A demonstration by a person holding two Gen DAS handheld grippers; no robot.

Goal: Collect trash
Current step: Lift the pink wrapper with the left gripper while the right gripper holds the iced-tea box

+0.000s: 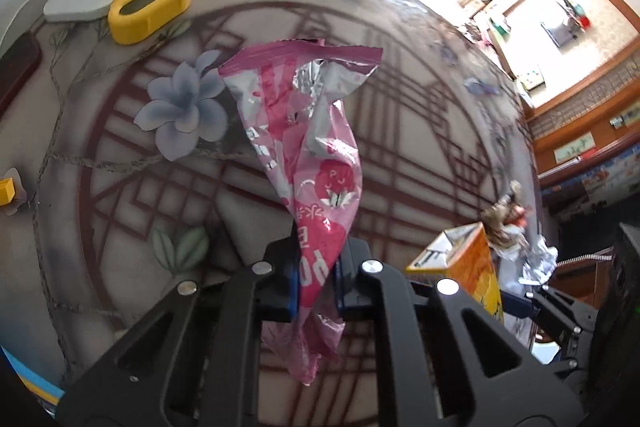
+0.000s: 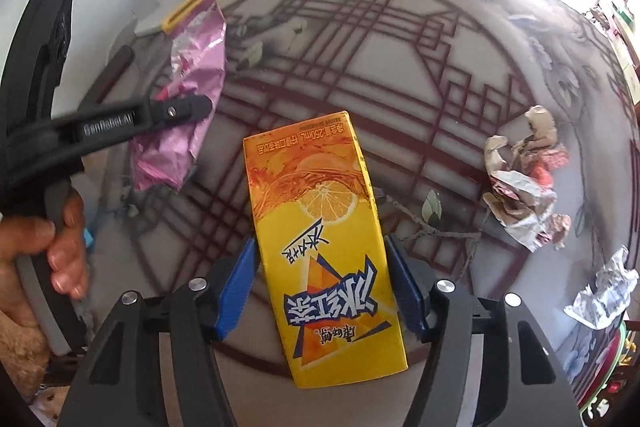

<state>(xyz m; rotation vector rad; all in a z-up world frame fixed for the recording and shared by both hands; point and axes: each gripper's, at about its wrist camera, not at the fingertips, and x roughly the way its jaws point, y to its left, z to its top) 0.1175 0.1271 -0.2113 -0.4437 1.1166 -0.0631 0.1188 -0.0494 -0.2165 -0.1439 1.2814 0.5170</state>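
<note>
Left claw is clenched on the pink wrapper, lifted off the counter for carrying. Right claw grips the yellow carton likewise. Crumpled paper lies right of the carton, uncollected.

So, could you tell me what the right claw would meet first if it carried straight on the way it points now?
Holding the orange juice carton, the right claw points across the patterned tabletop. Ahead looks free of objects; the crumpled paper lies off to the right. Depth is unclear.
</note>
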